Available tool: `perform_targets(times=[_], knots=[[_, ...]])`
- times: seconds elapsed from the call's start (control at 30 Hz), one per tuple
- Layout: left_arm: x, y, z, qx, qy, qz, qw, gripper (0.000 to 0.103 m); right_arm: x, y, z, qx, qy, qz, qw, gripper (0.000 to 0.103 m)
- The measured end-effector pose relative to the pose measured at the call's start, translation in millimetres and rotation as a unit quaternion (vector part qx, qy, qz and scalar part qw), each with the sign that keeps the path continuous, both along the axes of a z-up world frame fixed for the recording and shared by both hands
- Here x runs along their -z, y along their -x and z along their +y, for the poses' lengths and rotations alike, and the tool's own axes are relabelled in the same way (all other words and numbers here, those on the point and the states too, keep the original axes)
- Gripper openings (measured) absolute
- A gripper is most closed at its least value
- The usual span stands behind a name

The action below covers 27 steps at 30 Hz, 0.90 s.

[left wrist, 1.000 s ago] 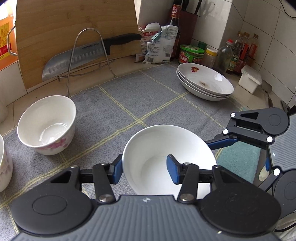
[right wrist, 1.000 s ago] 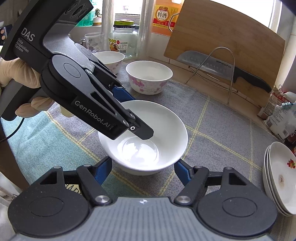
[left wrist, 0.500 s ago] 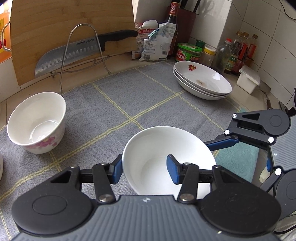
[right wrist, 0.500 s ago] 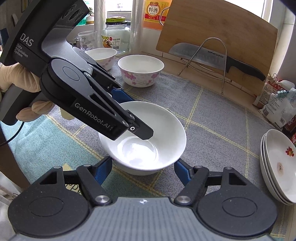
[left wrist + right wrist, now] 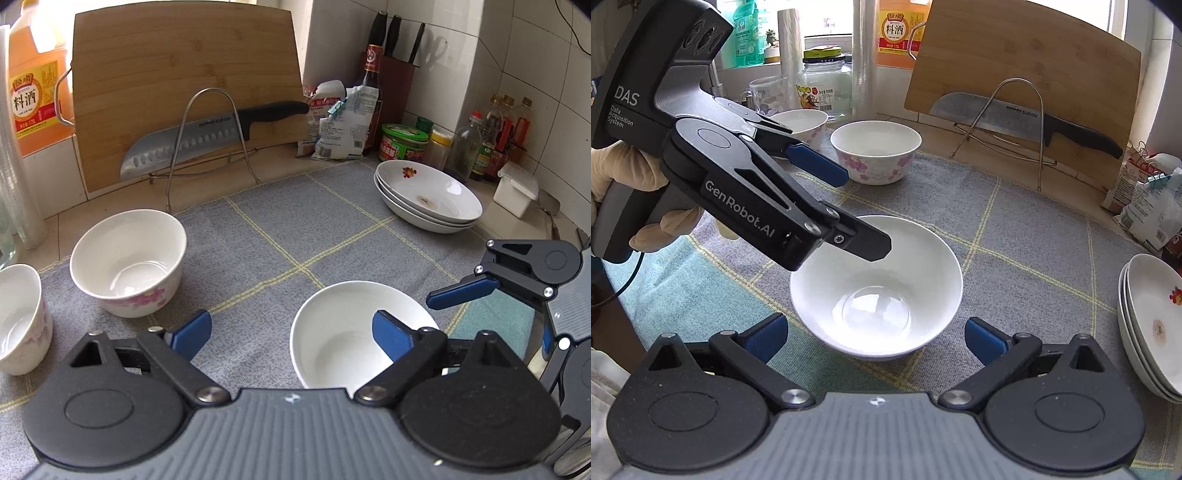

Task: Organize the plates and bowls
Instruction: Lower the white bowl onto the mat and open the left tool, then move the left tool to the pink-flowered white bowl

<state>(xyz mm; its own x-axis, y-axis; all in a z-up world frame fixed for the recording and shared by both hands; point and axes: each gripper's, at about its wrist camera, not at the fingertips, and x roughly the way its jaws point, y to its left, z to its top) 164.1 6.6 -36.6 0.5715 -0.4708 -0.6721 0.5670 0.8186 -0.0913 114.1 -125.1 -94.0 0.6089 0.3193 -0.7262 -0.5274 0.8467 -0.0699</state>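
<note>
Both grippers' jaws have just sprung wide, gripping nothing: left gripper (image 5: pixel 291 328), right gripper (image 5: pixel 875 338). Between them the empty white bowl (image 5: pixel 877 286) sits on the grey cloth (image 5: pixel 1015 236); stacked plates (image 5: pixel 1152 321) lie beside.

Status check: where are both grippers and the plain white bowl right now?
Left gripper and right gripper open, fingers just spread. Plain white bowl resting on the grey cloth, released. Floral bowl and plate stack stand apart; nothing blocking.
</note>
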Motion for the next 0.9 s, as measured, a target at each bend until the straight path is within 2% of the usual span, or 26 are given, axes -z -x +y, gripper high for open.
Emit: perform_targets(times=[0.17, 0.4, 0.6, 0.8, 0.9], knots=[[-7, 7, 14, -0.033, -0.01, -0.031, 0.9989, 0.097, -9, 0, 7, -0.007, -0.008, -0.012, 1.0, 0.103], [-12, 8, 39, -0.068, -0.008, -0.039, 0.9969, 0.097, -20, -8, 21, -0.013, -0.015, -0.04, 0.999, 0.103], [-14, 9, 60, -0.09, -0.008, -0.046, 0.9949, 0.097, -31, -18, 31, -0.012, -0.042, -0.079, 0.996, 0.103], [-15, 7, 76, -0.105, -0.012, -0.054, 0.9929, 0.097, -34, -33, 52, -0.045, -0.007, -0.106, 0.993, 0.103], [-15, 3, 85, -0.111, -0.008, -0.054, 0.9923, 0.097, -38, -41, 59, -0.063, -0.015, -0.091, 0.994, 0.103]])
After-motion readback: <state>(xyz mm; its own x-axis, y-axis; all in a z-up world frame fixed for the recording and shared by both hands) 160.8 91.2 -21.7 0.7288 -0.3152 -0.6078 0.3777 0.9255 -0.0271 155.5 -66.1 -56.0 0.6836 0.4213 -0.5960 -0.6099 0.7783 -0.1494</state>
